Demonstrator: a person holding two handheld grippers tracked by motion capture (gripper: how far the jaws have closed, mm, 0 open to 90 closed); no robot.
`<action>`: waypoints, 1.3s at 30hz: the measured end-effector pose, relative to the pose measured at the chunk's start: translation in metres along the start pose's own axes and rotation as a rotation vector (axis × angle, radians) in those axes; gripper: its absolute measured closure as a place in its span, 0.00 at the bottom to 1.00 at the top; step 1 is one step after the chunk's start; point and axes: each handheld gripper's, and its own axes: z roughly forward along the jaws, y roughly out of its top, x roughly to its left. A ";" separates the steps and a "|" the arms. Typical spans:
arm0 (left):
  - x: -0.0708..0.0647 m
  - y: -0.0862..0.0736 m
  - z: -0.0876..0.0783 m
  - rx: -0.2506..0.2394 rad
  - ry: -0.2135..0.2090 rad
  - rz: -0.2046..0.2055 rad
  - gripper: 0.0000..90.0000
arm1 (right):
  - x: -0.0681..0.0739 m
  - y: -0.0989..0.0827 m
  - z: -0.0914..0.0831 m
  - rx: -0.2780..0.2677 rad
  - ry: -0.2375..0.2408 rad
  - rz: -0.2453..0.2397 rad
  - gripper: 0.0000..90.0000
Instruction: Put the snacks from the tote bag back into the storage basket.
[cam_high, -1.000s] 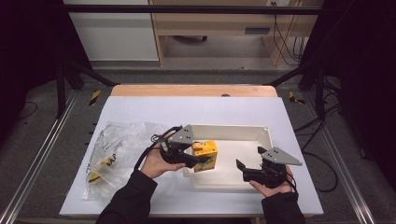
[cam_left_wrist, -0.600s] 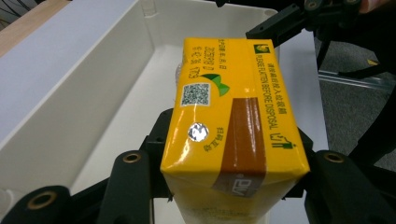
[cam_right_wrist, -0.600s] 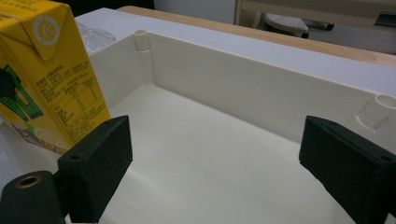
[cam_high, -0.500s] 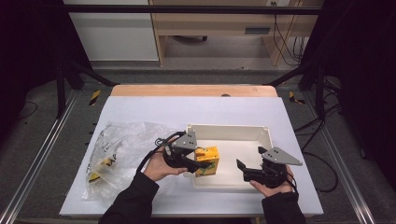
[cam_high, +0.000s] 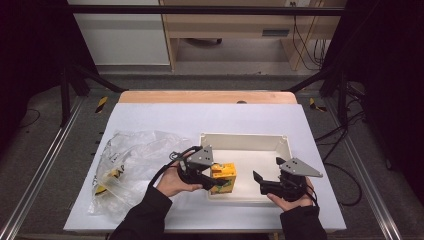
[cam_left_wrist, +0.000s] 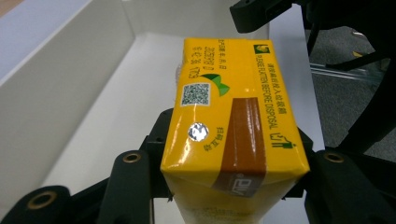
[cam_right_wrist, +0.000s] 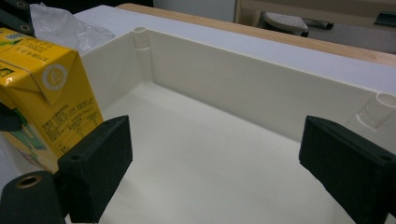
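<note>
Your left tool (cam_high: 216, 181) clamps the yellow drink carton (cam_left_wrist: 231, 121), long axis running away along its jaws over the white tray (cam_high: 260, 142); your right tool (cam_right_wrist: 212, 172) stands apart.

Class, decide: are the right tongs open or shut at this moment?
Open. In the right gripper view the right tongs have their jaws far apart with nothing between them, above the bare floor of the white tray.

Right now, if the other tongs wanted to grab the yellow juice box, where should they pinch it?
Probably across the yellow juice box's flat, parallel side faces near the top, coming from the right over the white tray. The left tongs already clamp its lower part, and the right tongs sit open on that side.
</note>
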 end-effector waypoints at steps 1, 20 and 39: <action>0.000 -0.001 0.001 -0.005 -0.002 -0.004 0.56 | 0.000 0.000 0.000 0.000 0.002 0.002 0.11; 0.001 -0.012 0.009 0.010 -0.014 0.009 0.56 | 0.000 -0.001 0.001 0.006 0.001 -0.001 0.11; 0.006 -0.020 0.017 0.007 -0.018 0.021 0.56 | 0.000 -0.002 0.002 0.010 0.001 0.000 0.11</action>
